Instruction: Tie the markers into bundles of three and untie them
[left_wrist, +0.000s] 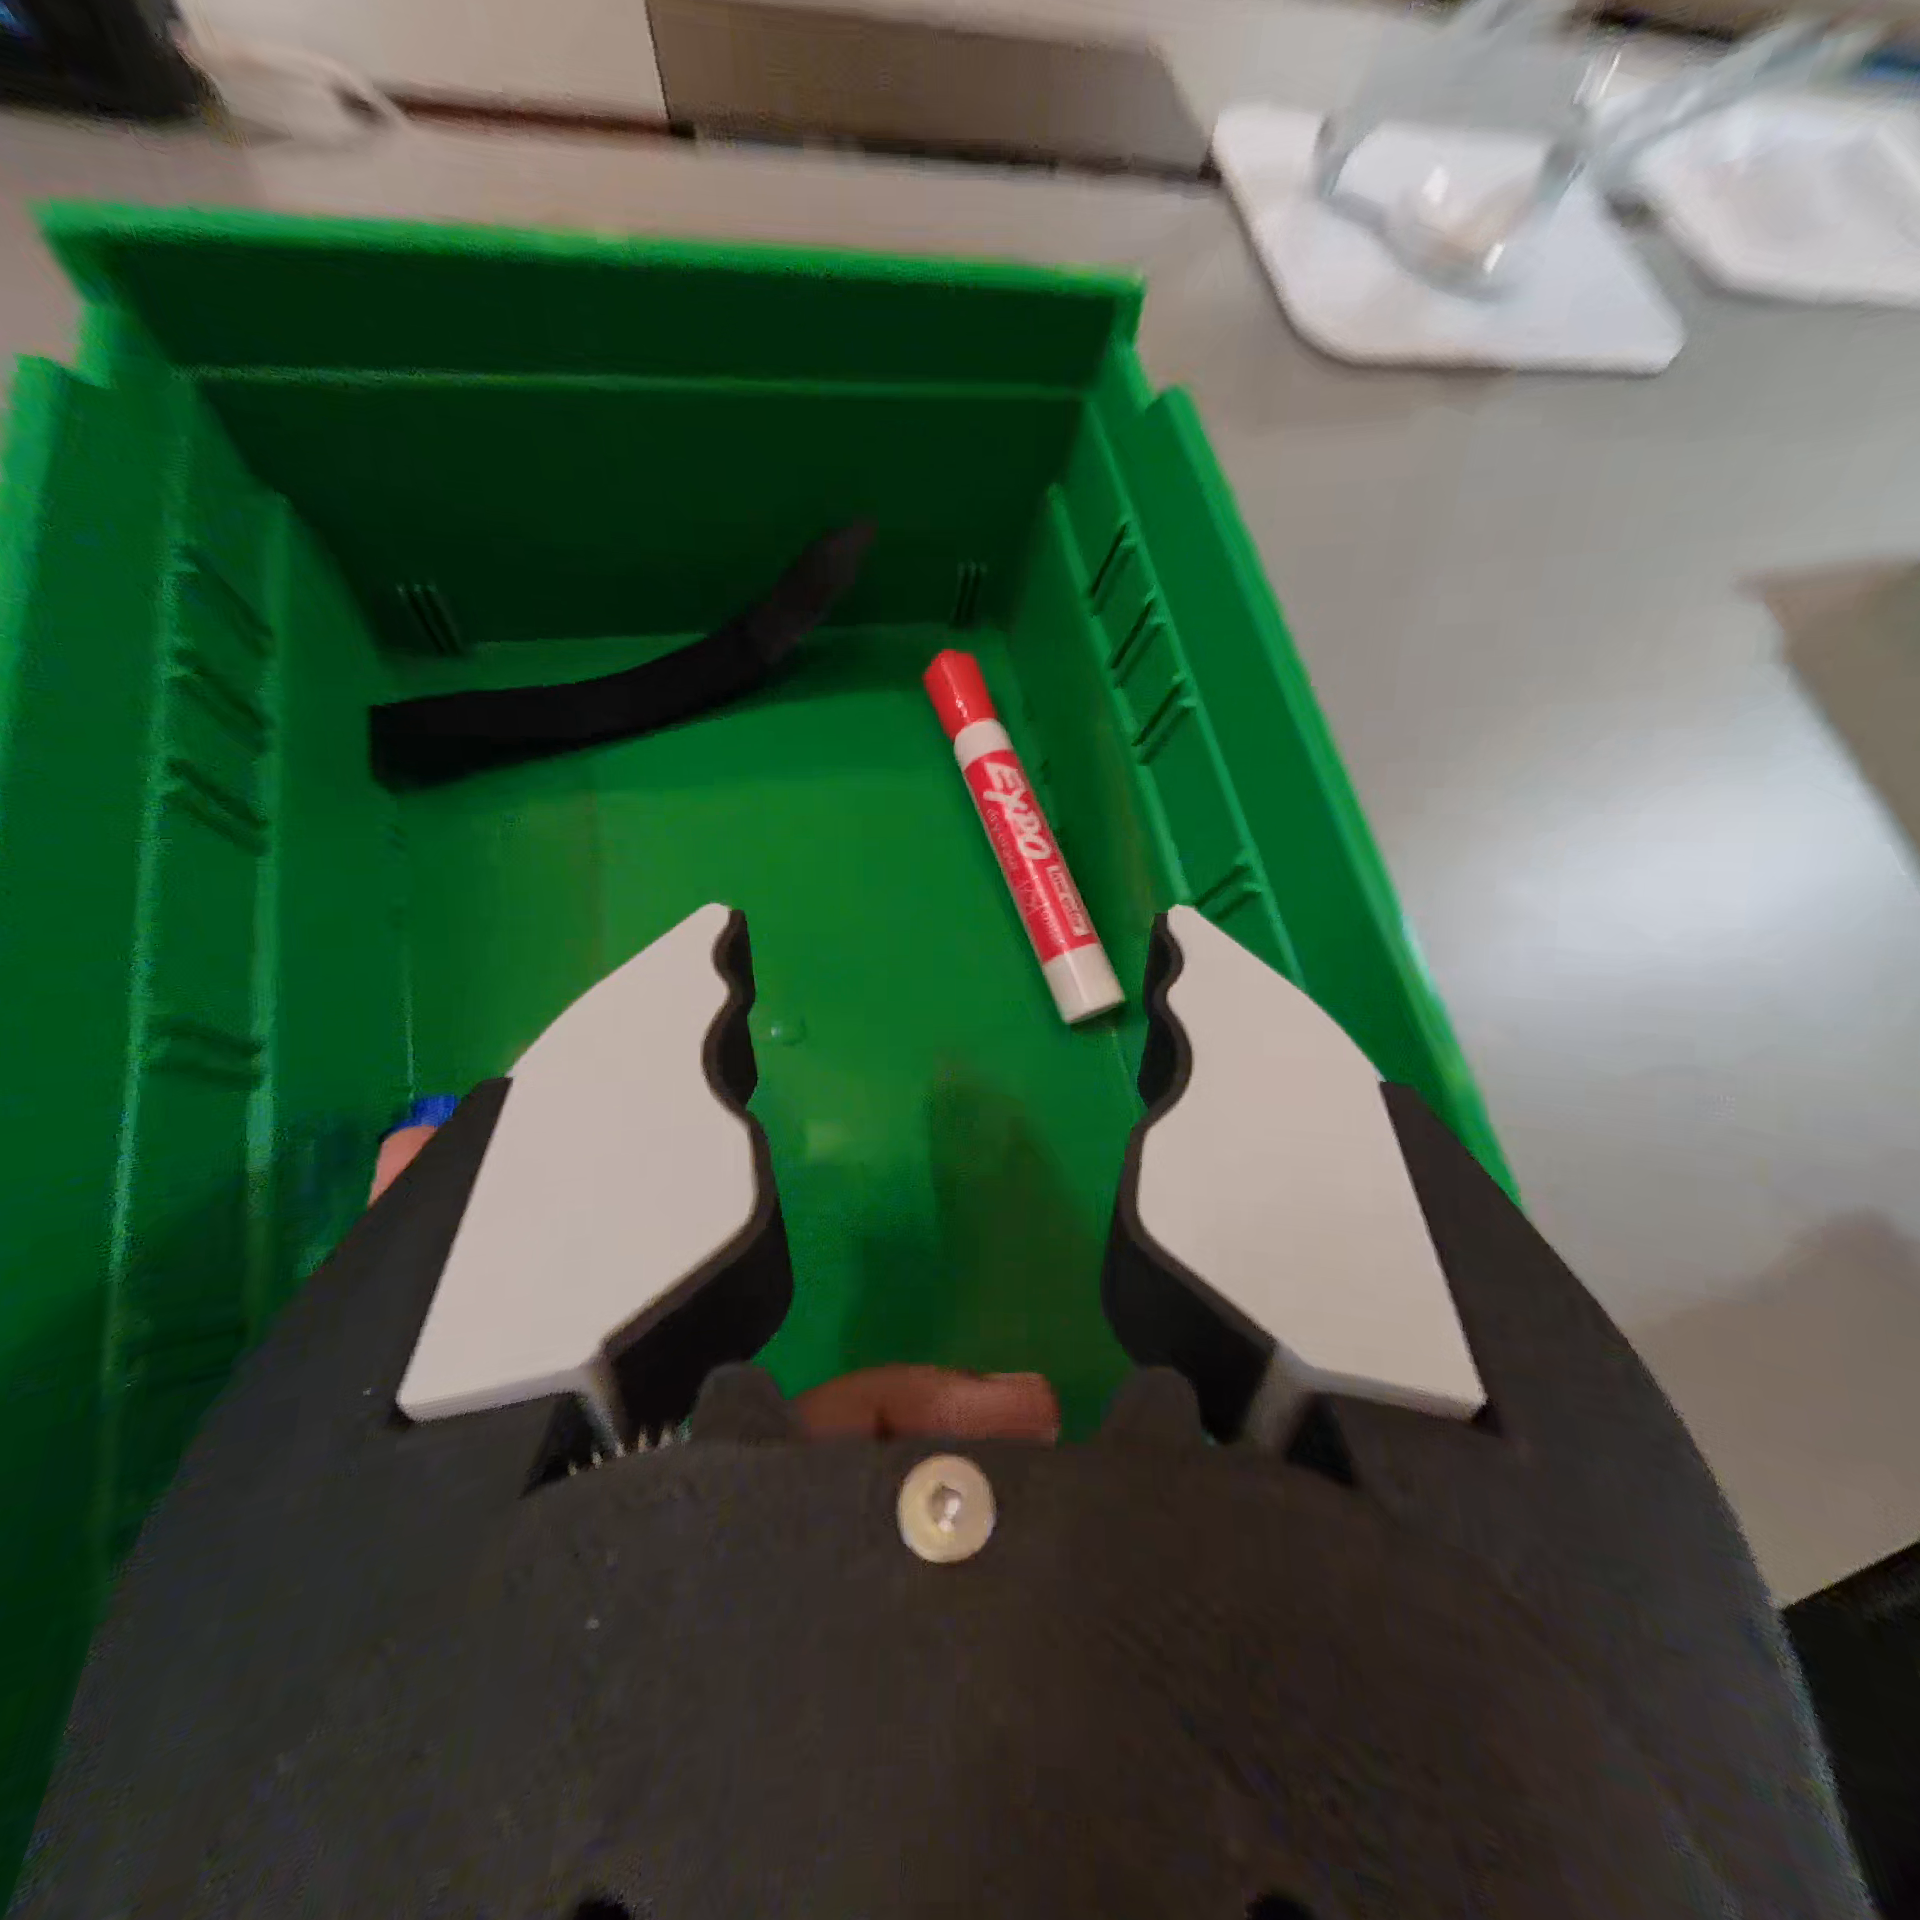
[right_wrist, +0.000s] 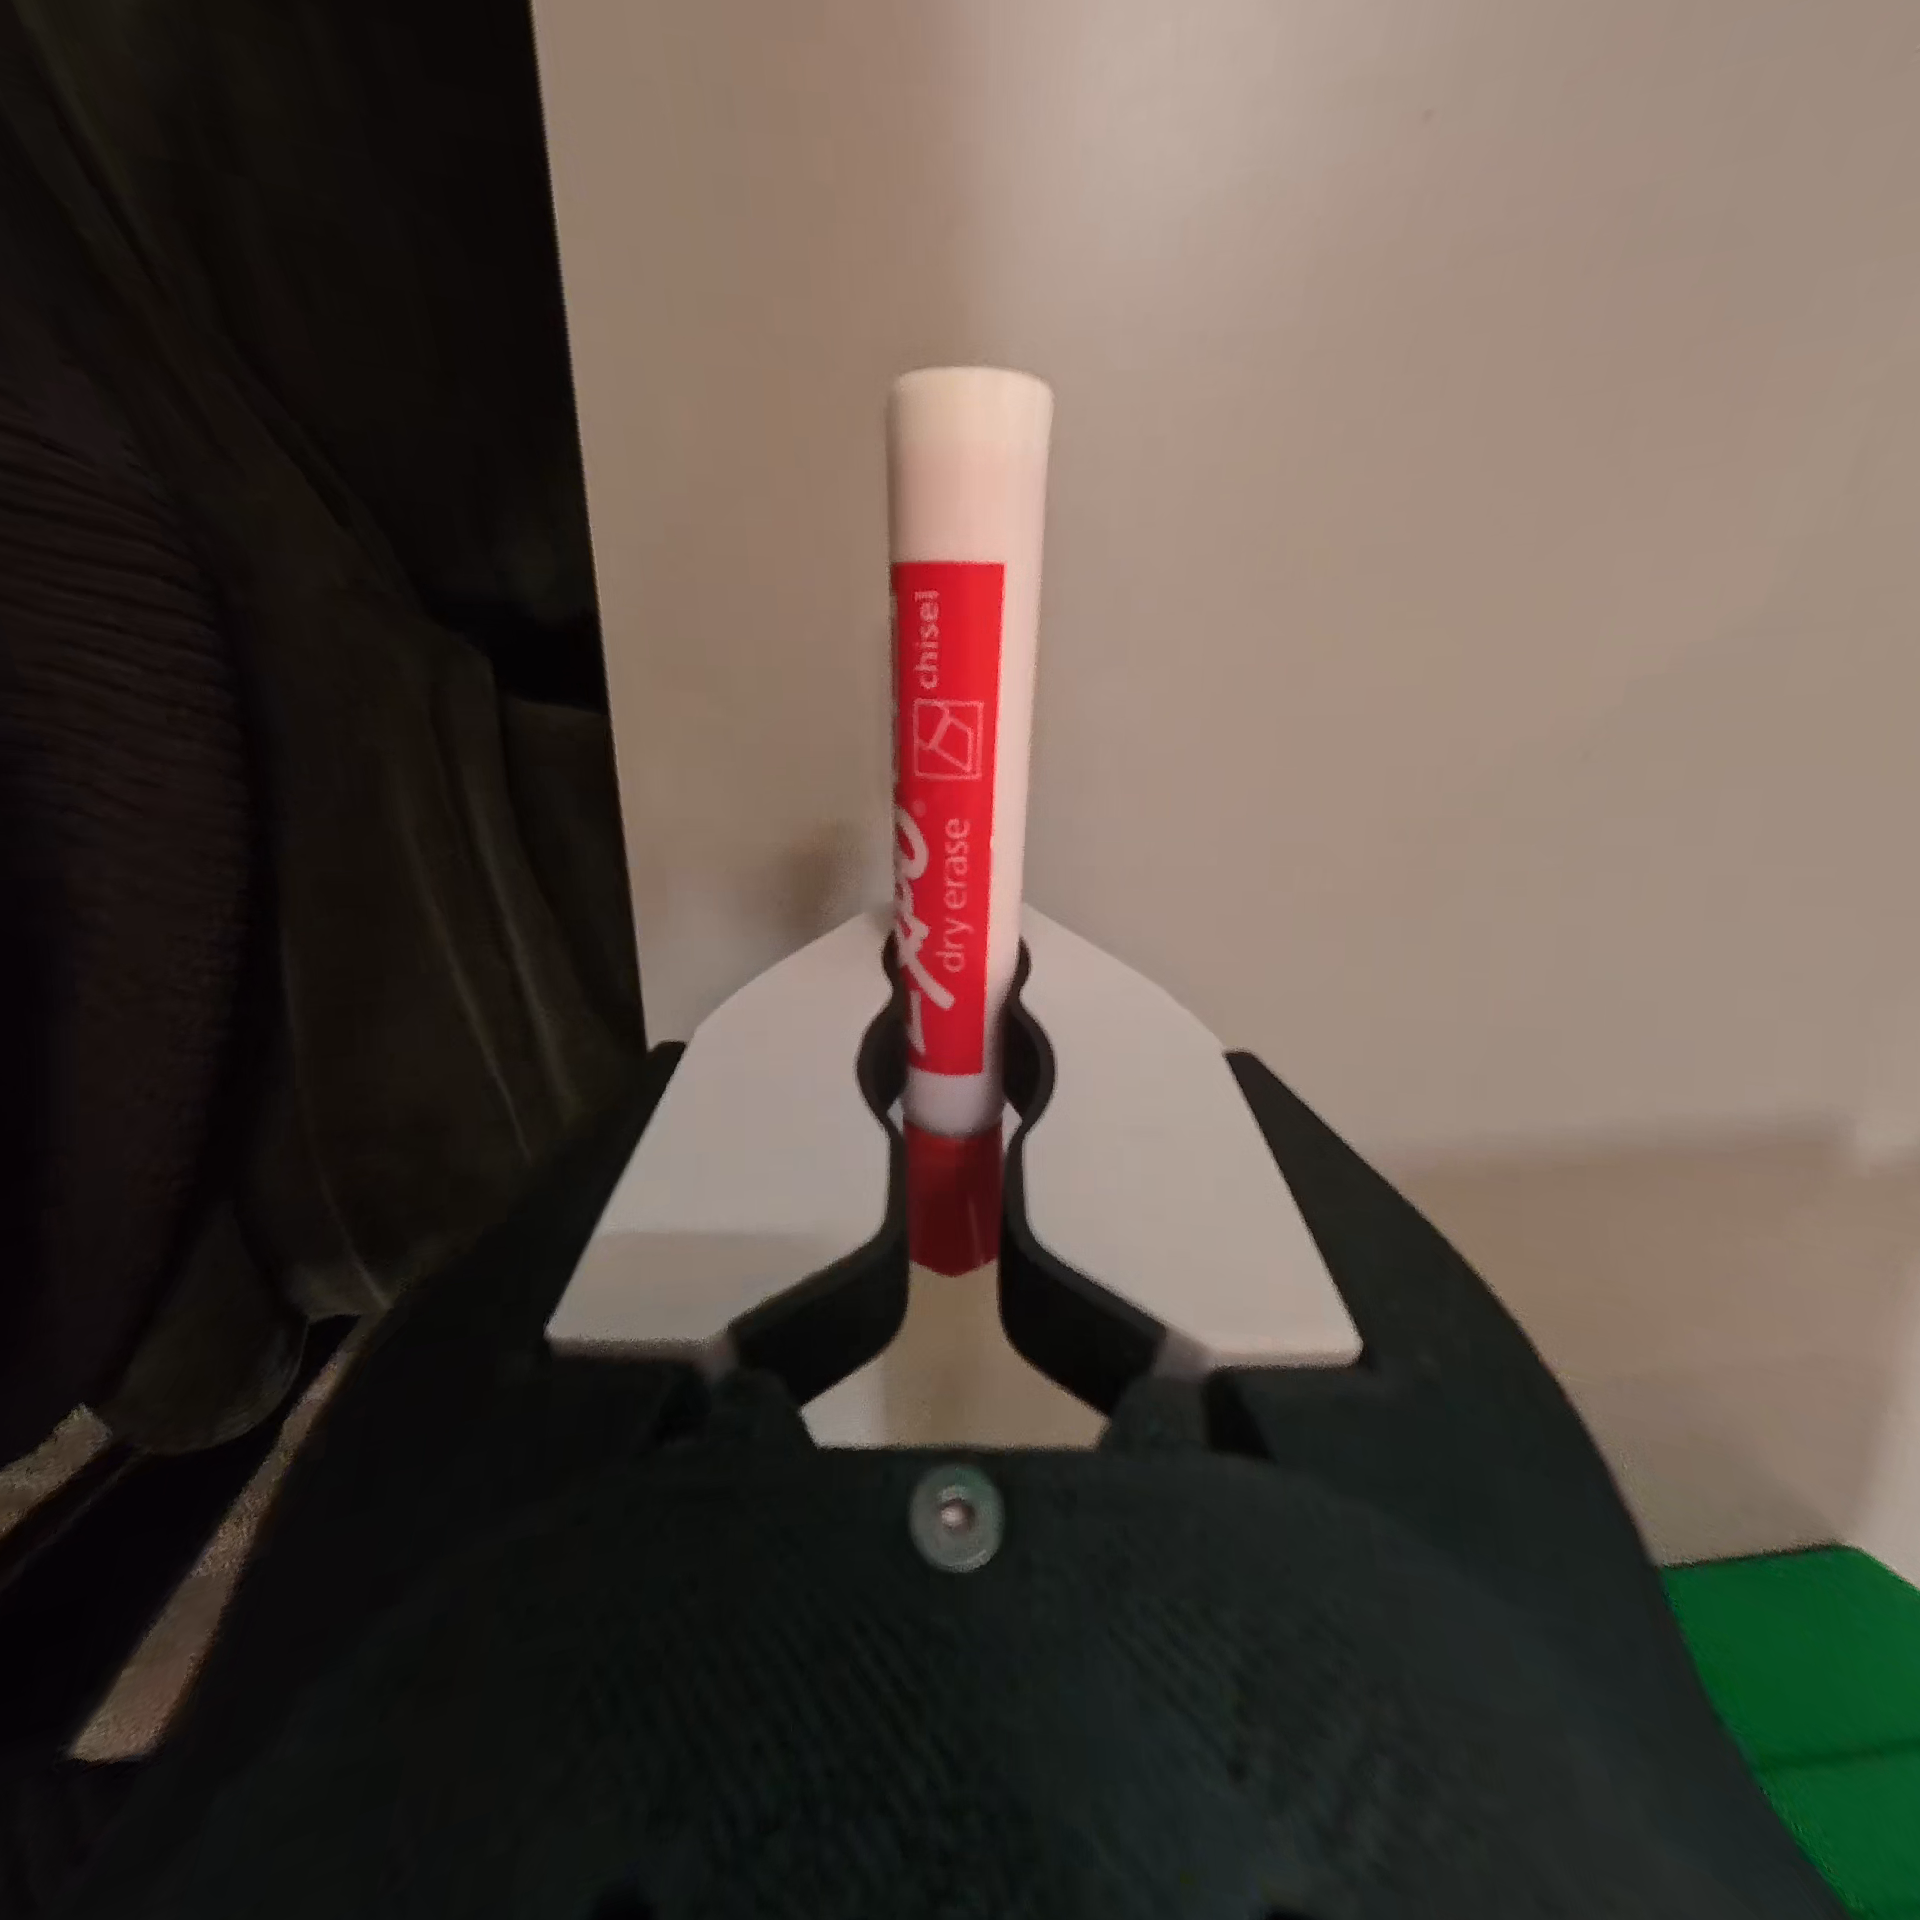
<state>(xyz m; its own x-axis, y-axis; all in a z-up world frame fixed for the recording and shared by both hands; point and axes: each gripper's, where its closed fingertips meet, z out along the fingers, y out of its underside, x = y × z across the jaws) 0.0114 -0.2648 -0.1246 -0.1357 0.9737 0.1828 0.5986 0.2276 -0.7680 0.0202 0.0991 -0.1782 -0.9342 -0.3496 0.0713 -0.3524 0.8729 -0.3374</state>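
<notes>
My left gripper (left_wrist: 945, 935) is open and empty, held above the inside of a green plastic bin (left_wrist: 644, 312). On the bin floor lie a red and white marker (left_wrist: 1023, 836) by the right wall and a black strap (left_wrist: 613, 686) near the back. My right gripper (right_wrist: 951, 961) is shut on a second red and white marker (right_wrist: 961, 727). That marker points forward along the fingers, its red cap toward me between the jaws and its white end away. A corner of the green bin (right_wrist: 1797, 1704) shows at the lower right of the right wrist view.
The bin stands on a pale tabletop (left_wrist: 1558, 779). A clear glass (left_wrist: 1455, 166) stands on a white square coaster (left_wrist: 1455, 301) at the back right, with another beside it. A dark cloth (right_wrist: 260, 727) hangs left in the right wrist view, a pale wall (right_wrist: 1403, 520) behind. Some 35 cm of space lies between my two pairs of fingers. The black strap (left_wrist: 613, 686) sits 12 cm or so from the ends of my left fingers.
</notes>
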